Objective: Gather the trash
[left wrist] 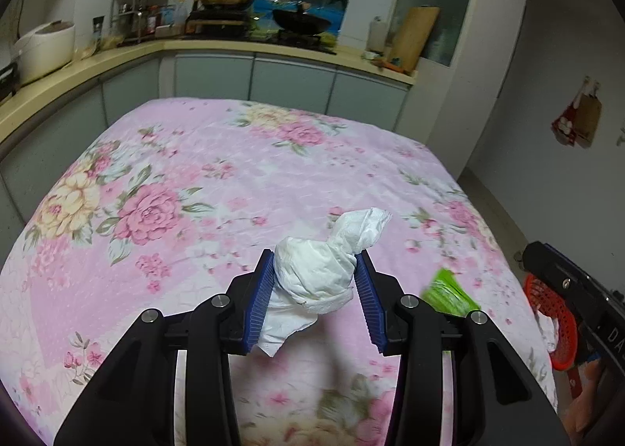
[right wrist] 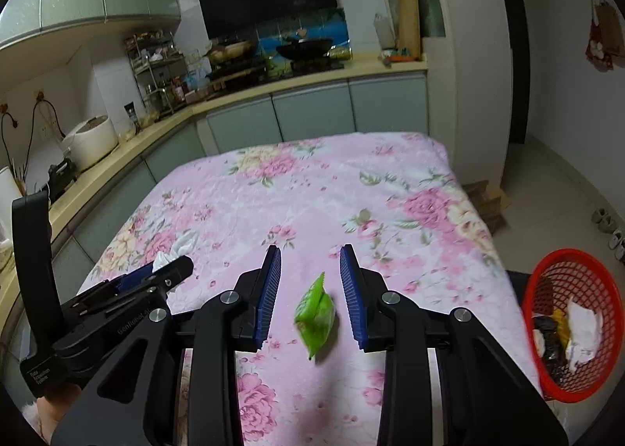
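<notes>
The left gripper (left wrist: 314, 282) is clamped on a crumpled white tissue (left wrist: 324, 266) — its blue pads (left wrist: 261, 301) press the wad from both sides, and it is held up over the pink floral cloth (left wrist: 195, 180) that covers the table. The right gripper (right wrist: 310, 289) has its fingers spread apart, and a green packet (right wrist: 315, 313) sits between them without touching either pad, though whether it rests on the cloth or hangs just above it cannot be told. A red basket (right wrist: 562, 270) stands beyond the cloth's right edge — white paper and dark scraps lie inside it.
</notes>
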`<action>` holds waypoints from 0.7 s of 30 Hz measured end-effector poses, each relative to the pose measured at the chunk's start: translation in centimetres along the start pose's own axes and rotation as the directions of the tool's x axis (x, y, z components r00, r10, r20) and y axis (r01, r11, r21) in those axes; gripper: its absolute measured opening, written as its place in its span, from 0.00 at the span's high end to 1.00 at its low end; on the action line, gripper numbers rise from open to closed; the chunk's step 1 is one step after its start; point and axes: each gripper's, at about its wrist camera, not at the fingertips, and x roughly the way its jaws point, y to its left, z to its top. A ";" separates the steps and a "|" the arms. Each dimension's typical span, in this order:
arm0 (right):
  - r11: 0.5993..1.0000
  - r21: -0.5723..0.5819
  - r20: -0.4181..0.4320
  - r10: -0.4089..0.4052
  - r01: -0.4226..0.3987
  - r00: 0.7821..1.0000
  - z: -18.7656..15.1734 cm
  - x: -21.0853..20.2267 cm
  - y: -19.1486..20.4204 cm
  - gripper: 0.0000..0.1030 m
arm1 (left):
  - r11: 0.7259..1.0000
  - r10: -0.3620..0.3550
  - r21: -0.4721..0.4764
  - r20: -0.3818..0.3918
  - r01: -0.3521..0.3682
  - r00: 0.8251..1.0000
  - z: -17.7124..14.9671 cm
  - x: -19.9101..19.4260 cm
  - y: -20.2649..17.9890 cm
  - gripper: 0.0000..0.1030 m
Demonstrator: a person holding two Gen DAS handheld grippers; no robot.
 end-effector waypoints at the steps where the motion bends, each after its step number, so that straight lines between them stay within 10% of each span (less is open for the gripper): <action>1: 1.000 0.003 0.008 0.001 -0.001 1.000 0.1 -0.4 -0.2 0.70 | 1.000 -0.007 0.007 0.005 0.007 1.000 0.0 -0.2 -0.4 0.61; 11: 1.000 0.027 -0.014 -0.003 0.004 1.000 0.2 0.1 -2.5 0.69 | 0.999 -0.032 0.034 0.025 0.031 0.999 0.0 -1.3 -1.6 0.61; 16: 0.998 0.046 -0.116 -0.030 0.035 0.993 -0.6 3.5 -3.6 0.38 | 0.999 -0.026 0.030 0.027 0.025 0.999 0.1 -1.2 -1.2 0.61; 21: 0.998 0.005 -0.204 -0.053 0.055 0.978 -1.7 7.1 -3.5 0.37 | 0.999 -0.027 0.033 0.018 0.026 0.999 0.1 -1.0 -1.1 0.61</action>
